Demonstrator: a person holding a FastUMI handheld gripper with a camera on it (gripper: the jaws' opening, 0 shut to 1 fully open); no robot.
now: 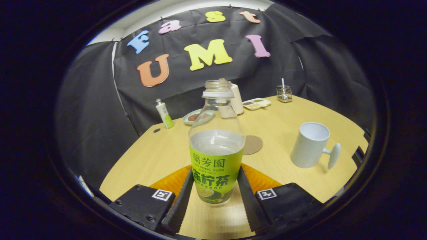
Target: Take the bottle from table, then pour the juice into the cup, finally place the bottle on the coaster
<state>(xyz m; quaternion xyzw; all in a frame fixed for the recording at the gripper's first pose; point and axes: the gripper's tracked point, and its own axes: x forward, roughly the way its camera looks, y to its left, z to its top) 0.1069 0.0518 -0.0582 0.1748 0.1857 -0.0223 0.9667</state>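
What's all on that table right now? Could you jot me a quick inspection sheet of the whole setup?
Surface: light wooden table, one small dark spot near its far corner.
Job's things: uncapped bottle with green label, upright, partly full; white cup upright, handle pointing away from the bottle; round brown coaster bare, just behind the bottle.
Clutter: small tube, plate, white jug, divided tray, wire holder, all along the far edge.
Grippers: gripper, jaws on either side of the bottle's label, touching or nearly so; firm grip not certain.
Cables: nothing seen.
Surroundings: black cloth wall.
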